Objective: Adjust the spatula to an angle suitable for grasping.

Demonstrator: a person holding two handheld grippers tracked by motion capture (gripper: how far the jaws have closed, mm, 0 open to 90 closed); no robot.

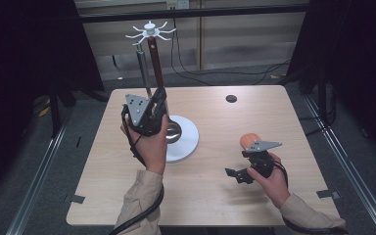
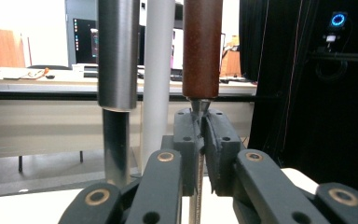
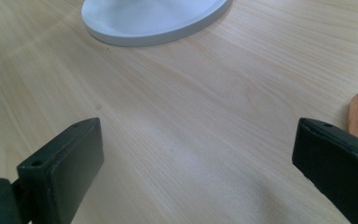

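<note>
Clamping the thin metal shank under a brown-handled utensil [image 1: 155, 61], the left gripper [image 1: 152, 108] holds it upright beside the white stand [image 1: 186, 142], hanging apparently unfinished, while the right gripper [image 1: 240, 175] idles wide open at five o'clock on the counter [image 1: 215, 127].

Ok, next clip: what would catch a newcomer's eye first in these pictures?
Probably the white utensil stand with spidery hooks on top, rising from its round white base at the middle of the light wooden table. The left gripper is shut on the thin metal neck of a brown-handled utensil held upright beside the stand's pole. The right gripper hovers open near an orange-brown wooden piece on the right.
</note>
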